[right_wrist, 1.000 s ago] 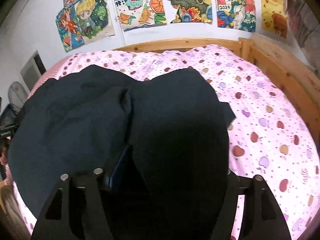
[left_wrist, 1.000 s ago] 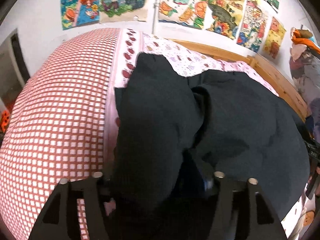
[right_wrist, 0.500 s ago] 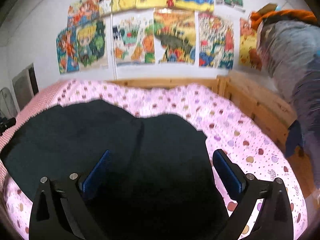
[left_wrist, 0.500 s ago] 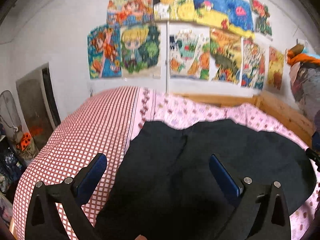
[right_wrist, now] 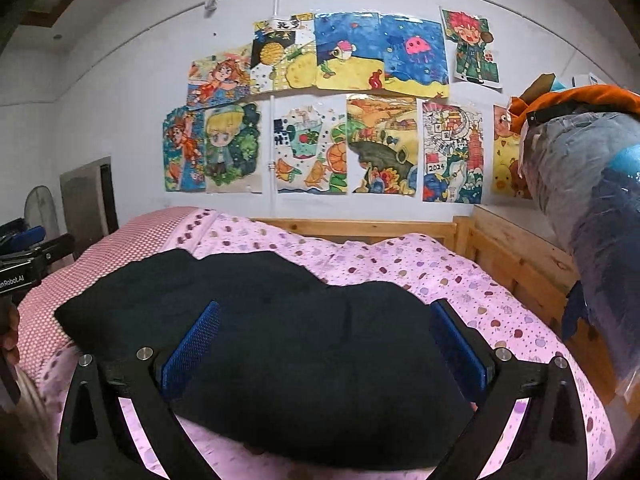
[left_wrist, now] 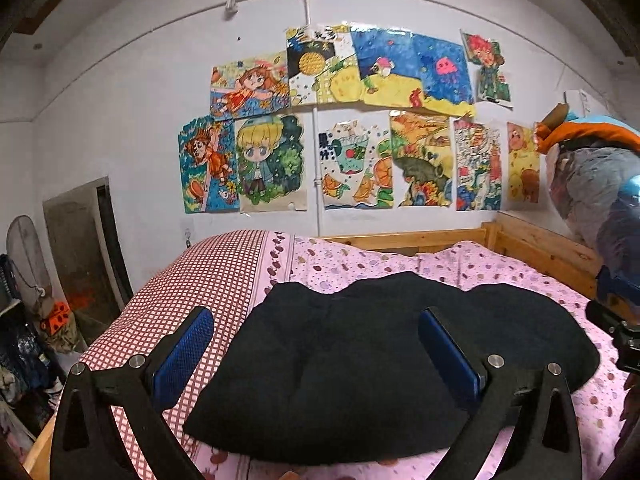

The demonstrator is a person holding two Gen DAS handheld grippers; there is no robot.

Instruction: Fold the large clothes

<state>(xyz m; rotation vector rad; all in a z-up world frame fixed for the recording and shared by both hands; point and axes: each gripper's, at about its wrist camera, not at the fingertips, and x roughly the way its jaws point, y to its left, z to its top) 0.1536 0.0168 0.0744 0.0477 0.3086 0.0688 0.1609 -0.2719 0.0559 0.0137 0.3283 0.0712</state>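
The left gripper and right gripper both stand spread wide with nothing between their 2 blue pads, having just been opening. The folded black fabric garment lies flat at 12 o'clock ahead of them on the pink spotted bedsheet. 1 second earlier, black cloth draped bunched over both sets of fingers; now it is released.
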